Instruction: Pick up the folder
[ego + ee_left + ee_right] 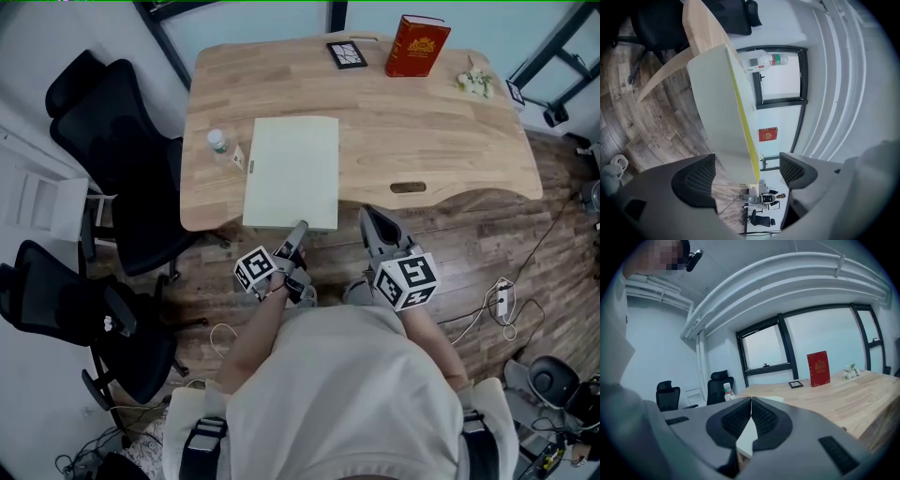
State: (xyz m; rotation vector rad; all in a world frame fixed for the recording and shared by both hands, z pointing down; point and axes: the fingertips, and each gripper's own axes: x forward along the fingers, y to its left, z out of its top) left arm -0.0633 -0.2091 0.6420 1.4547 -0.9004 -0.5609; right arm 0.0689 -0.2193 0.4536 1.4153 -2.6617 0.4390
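A pale yellow-green folder (pixel 291 173) lies flat on the wooden table (pixel 441 131), its near edge just over the table's front edge. My left gripper (pixel 298 232) is at that near edge, rolled onto its side. In the left gripper view the folder (pixel 719 103) runs edge-on between the open jaws of the left gripper (pixel 747 171), with its corner in the gap and neither pad pressing on it. My right gripper (pixel 368 217) hovers to the right of the folder at the table's front edge. In its own view the right gripper (pixel 751 401) is shut on nothing.
A water bottle (pixel 217 142) stands left of the folder beside a small tag. A red book (pixel 416 45), a black framed card (pixel 347 54) and a small white plant (pixel 475 82) sit at the far edge. Black office chairs (pixel 112 122) stand to the left; cables lie on the floor.
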